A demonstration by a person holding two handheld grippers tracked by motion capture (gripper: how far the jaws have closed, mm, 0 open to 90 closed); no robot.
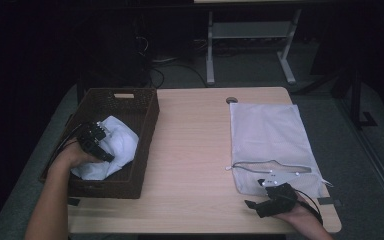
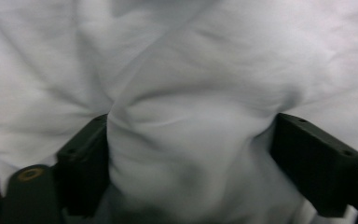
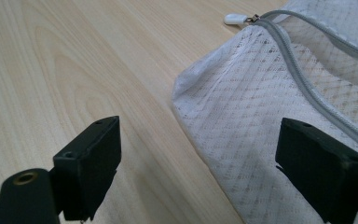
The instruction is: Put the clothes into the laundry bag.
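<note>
A crumpled white cloth lies in a dark wicker basket at the table's left. My left gripper reaches down into the basket. In the left gripper view its jaws press into the cloth from both sides, and a thick fold bulges between them at my left gripper. A white mesh laundry bag lies flat at the right, its grey zipper partly undone. My right gripper rests at the bag's near left corner. It is my right gripper standing open over the mesh corner, not gripping it.
The wooden table has bare room between basket and bag. The zipper pull lies on the wood ahead of the right jaws. A table leg frame and cables stand on the dark floor beyond.
</note>
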